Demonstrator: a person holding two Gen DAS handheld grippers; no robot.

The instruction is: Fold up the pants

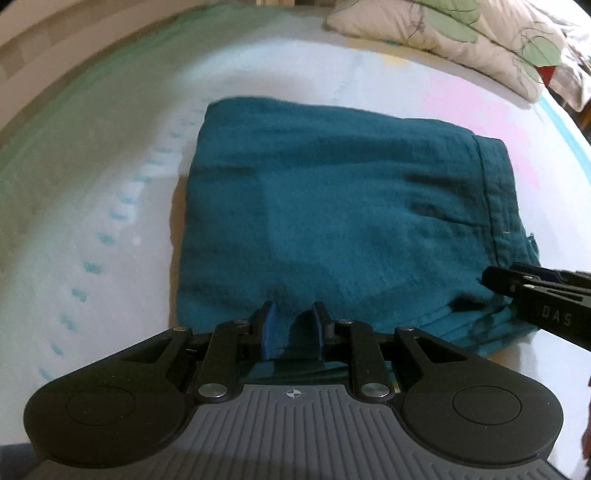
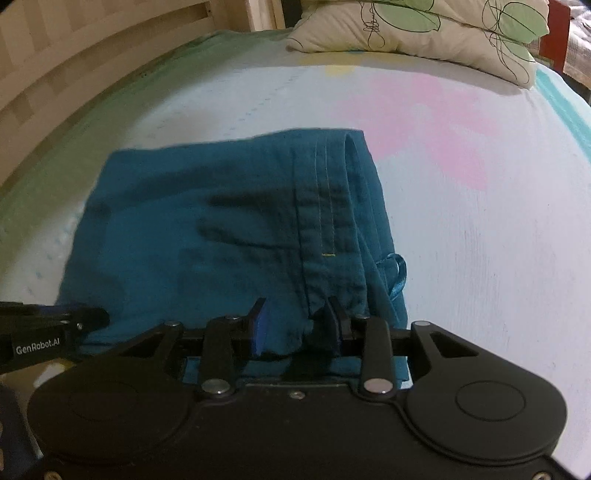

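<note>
Jaws of the left gripper [image 1: 291, 325] parted a little, blue pads astride the near edge of the folded teal pants [image 1: 332, 206], cloth lying between them; whether the pads pinch it, impossible to tell. Jaws of the right gripper [image 2: 297, 319] likewise apart over the near edge at the waistband end, fabric bunched between, grip unclear. Pants [image 2: 229, 229] folded into a compact rectangle, flat on the bed [image 2: 480, 229], just ahead of both grippers. Pillow [image 2: 424, 33] well beyond, at the far end.

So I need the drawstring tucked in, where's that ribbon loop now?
In the right wrist view, the ribbon loop pokes out of the pants' right edge, just beyond the right gripper.
</note>
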